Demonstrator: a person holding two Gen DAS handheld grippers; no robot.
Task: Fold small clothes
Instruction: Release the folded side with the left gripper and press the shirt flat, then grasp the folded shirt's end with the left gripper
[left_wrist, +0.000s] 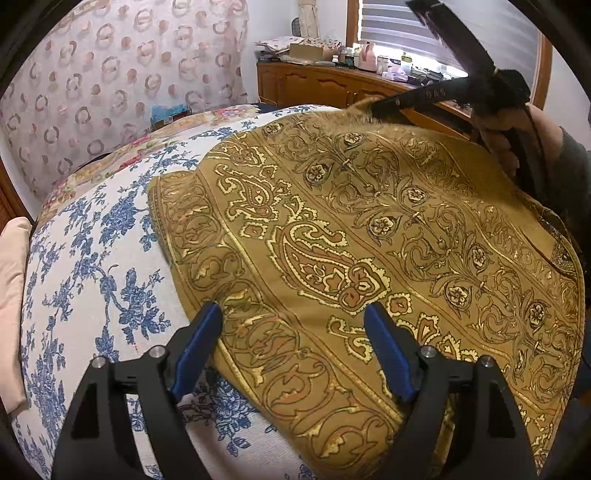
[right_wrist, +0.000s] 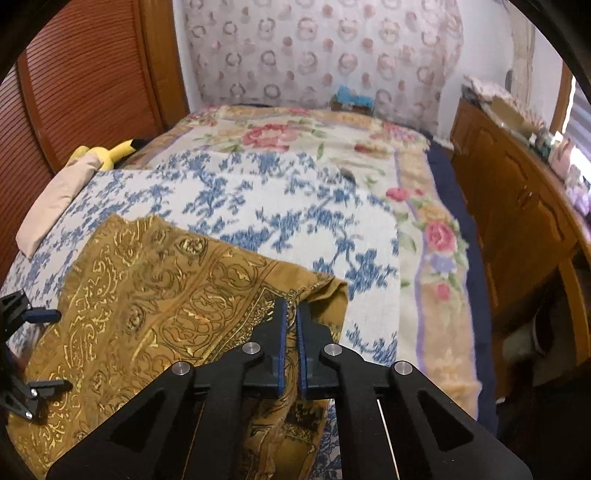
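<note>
Cloth: a mustard-gold paisley-printed scarf (left_wrist: 332, 236) with dark scroll lines lies spread on the bed, directly ahead of and beneath both grippers.
Left gripper: the black two-finger gripper with blue pads (left_wrist: 295, 321) stands spread wide; the scarf's near edge runs under the gap between its fingers, and neither pad presses the fabric.
Right gripper: the matching black gripper with blue pads (right_wrist: 291, 314) has its pads pressed together, pinching a bunched corner of the scarf; folds of cloth hang down between the fingers towards the camera.
Bedcover: a white quilt with blue flower sprays (right_wrist: 229, 192) lies under the scarf, stretching ahead of the right gripper and to the left of the left gripper.
Blanket: a cream fleece with pink roses (right_wrist: 436, 236) sits beyond and to the right of the right gripper.
Pillow: a pale peach cushion (right_wrist: 51, 206) lies far left of the right gripper.
Cabinet: a brown wooden sideboard (right_wrist: 517, 206) stands well off to its right.
</note>
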